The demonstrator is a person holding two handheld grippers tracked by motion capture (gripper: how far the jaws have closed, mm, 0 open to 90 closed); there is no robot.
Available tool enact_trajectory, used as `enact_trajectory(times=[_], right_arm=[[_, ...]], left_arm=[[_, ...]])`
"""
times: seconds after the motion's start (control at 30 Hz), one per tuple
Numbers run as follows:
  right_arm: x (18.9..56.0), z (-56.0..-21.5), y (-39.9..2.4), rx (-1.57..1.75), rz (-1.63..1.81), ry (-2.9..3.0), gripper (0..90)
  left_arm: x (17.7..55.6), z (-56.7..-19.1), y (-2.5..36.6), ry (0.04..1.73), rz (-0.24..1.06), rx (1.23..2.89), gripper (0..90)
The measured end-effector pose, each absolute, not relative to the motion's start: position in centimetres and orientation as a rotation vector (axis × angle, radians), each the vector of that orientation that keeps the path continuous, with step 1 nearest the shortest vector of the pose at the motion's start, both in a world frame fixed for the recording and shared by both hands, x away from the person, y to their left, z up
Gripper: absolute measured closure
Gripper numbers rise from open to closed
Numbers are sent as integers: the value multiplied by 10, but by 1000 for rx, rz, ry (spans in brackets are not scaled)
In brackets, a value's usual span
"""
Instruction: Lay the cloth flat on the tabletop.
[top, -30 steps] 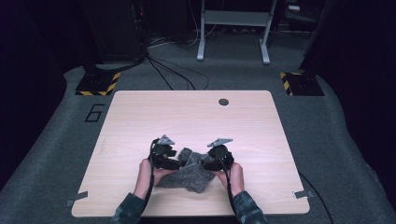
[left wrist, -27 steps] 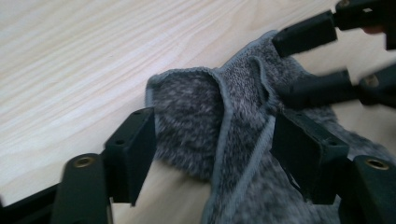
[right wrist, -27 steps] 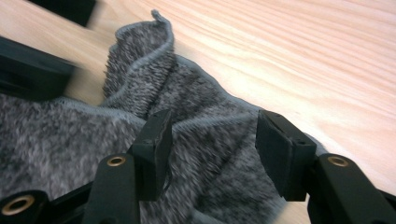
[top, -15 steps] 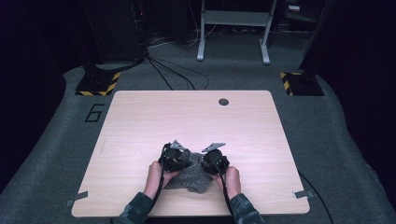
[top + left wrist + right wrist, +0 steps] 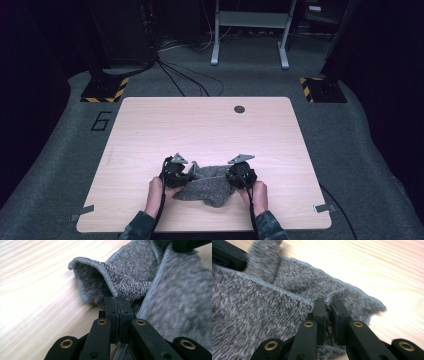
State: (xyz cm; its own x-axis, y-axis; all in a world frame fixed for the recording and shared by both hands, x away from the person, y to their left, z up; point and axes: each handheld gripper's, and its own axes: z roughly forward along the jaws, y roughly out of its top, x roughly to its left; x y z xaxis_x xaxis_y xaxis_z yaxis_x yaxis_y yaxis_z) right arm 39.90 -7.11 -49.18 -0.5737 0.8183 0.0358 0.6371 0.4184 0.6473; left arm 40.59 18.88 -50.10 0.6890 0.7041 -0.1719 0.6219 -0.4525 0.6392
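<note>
A grey knitted cloth (image 5: 207, 186) lies crumpled on the wooden table (image 5: 200, 130), near its front edge. My left gripper (image 5: 186, 175) is at the cloth's left end. In the left gripper view its jaws (image 5: 117, 300) are shut on a curled, hemmed edge of the cloth (image 5: 172, 302). My right gripper (image 5: 232, 176) is at the cloth's right end. Its jaws (image 5: 328, 303) have just been closing and now pinch a stitched hem of the cloth (image 5: 249, 315). A hand holds each gripper from below.
A round dark grommet (image 5: 239, 109) sits near the table's far edge. Beyond the table, on the grey floor, stand two hazard-striped bases (image 5: 106, 91) (image 5: 320, 89), loose cables (image 5: 180, 75) and a metal frame (image 5: 250, 30). Tape tabs mark the table's near corners.
Both grippers came down onto the cloth and their jaws went from open to shut on its edges. The hands drew together, then spread slightly apart with the cloth between them.
</note>
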Motion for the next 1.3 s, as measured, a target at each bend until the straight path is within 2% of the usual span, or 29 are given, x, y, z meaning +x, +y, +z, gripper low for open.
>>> enact_trajectory(times=[0.3,0.43,0.53,0.6,0.7,0.83,1.0,1.17,1.3], right_arm=[[380,-491,-108,1349,939,2322,823],[374,-489,-115,1359,940,2319,759],[373,-480,-125,1341,986,2316,656],[375,-474,-132,1377,1023,2298,653],[382,-466,-147,1423,1053,2242,618],[399,-466,-158,1484,1038,2195,572],[417,-477,-151,1526,991,2237,574],[420,-487,-143,1535,952,2280,563],[422,-493,-139,1534,927,2297,558]], left_arm=[[395,-504,215,1060,156,2211,890],[394,-503,217,1072,151,2202,889],[394,-497,220,1061,139,2211,881],[395,-494,221,1055,104,2235,819],[399,-484,230,1083,105,2239,648],[407,-474,238,1125,136,2197,480],[425,-464,234,1130,227,2153,405],[442,-466,223,1131,215,2142,359],[449,-476,216,1155,192,2150,357]])
